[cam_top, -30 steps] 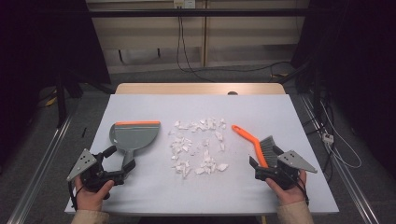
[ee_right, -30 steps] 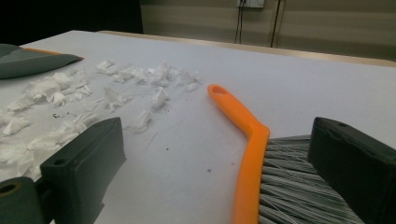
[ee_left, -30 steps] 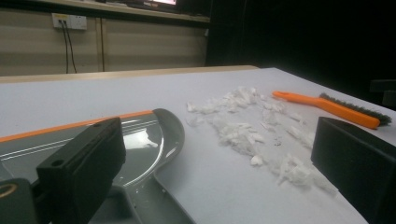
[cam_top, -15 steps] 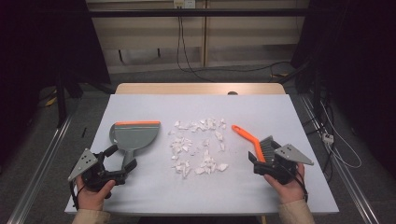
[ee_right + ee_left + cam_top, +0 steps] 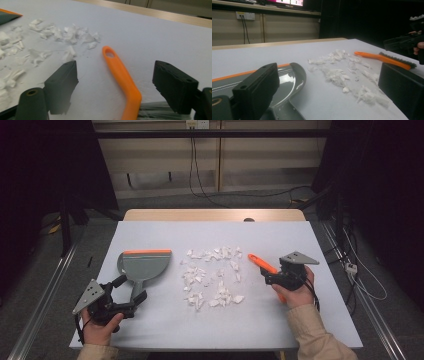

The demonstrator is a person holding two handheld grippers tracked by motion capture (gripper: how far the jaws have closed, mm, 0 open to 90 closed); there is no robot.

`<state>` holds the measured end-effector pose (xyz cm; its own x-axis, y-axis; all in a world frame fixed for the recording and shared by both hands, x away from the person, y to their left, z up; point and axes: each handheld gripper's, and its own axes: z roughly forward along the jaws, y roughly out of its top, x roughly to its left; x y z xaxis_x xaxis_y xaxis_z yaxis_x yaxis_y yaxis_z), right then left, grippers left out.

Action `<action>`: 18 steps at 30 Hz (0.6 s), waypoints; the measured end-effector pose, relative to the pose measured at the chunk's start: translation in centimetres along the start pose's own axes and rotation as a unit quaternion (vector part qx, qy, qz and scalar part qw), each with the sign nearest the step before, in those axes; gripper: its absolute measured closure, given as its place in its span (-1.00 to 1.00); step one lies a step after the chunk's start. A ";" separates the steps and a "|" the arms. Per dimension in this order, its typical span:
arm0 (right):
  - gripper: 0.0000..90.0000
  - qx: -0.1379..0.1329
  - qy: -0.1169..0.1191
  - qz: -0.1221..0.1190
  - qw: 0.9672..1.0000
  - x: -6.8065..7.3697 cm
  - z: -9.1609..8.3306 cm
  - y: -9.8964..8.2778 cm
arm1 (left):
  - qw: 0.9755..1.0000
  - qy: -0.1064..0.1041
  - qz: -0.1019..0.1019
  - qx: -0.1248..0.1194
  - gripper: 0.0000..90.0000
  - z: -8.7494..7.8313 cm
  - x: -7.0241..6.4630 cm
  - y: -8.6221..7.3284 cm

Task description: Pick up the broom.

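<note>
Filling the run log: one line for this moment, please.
left gripper: open, astride dustpan handle | right gripper: open, straddling brush handle | paper scraps: unswept

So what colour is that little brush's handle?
Bright orange; the brush handle shows best in the right gripper view, lying between the open jaws.

both grippers were black, blocky-jawed tools; the left gripper (image 5: 129,292) and right gripper (image 5: 263,276) each carried a grey three-cornered plate on top and trailed a black cable. round screw holes dotted the jaws. the person wore beige sleeves (image 5: 314,336)
</note>
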<state>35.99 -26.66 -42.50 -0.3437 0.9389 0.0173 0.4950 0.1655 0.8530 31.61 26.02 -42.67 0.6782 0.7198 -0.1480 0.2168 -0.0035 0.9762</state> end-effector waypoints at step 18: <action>0.01 0.130 0.007 -0.037 0.991 -0.8 5.0 0.3 | 1.000 -0.007 -0.003 0.000 -0.92 0.1 0.1 -0.1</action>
<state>40.41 -25.87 -44.92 -0.3968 0.9173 -0.0325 0.6562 0.3083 0.6888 31.73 25.99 -42.79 0.6873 0.7094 -0.1560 0.2201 0.0012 0.9755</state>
